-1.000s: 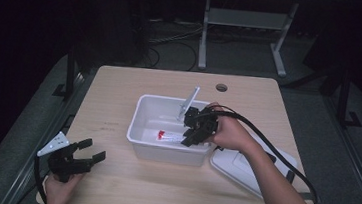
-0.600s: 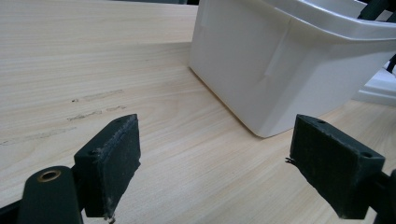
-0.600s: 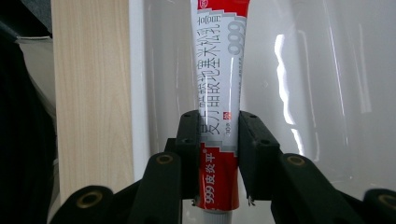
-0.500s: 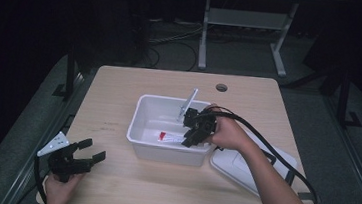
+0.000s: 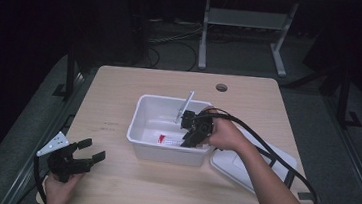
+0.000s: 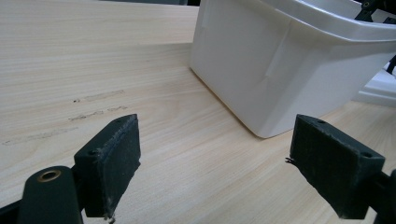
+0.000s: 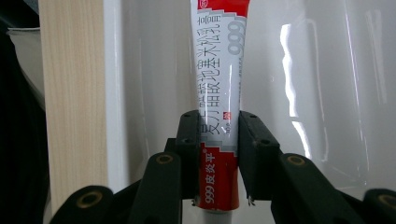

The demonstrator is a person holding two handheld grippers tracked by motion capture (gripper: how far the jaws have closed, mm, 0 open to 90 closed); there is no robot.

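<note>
A red and white ointment tube [image 7: 219, 70] with printed characters lies inside the white plastic bin [image 7: 116, 93]. My right gripper [image 7: 219, 149] is shut on the tube's red lower part, one pad on each side. In the high view the right gripper [image 5: 186, 140] reaches down into the bin [image 5: 139, 123], and the tube [image 5: 168, 140] points left from it along the bin floor. My left gripper [image 5: 86, 155] sits open near the table's front left corner, apart from the bin. Its jaws [image 6: 215, 163] stand wide with nothing between them, facing the bin's outer wall [image 6: 261, 70].
The bin's white lid [image 5: 243, 166] lies flat on the table to the right of the bin, under my right forearm. A round cable hole [image 5: 221, 87] is at the table's back. A black cable [image 5: 265, 145] trails from the right gripper.
My right gripper has sunk slightly lower and nearer the bin's front wall, still on the tube. The left gripper has not moved.
</note>
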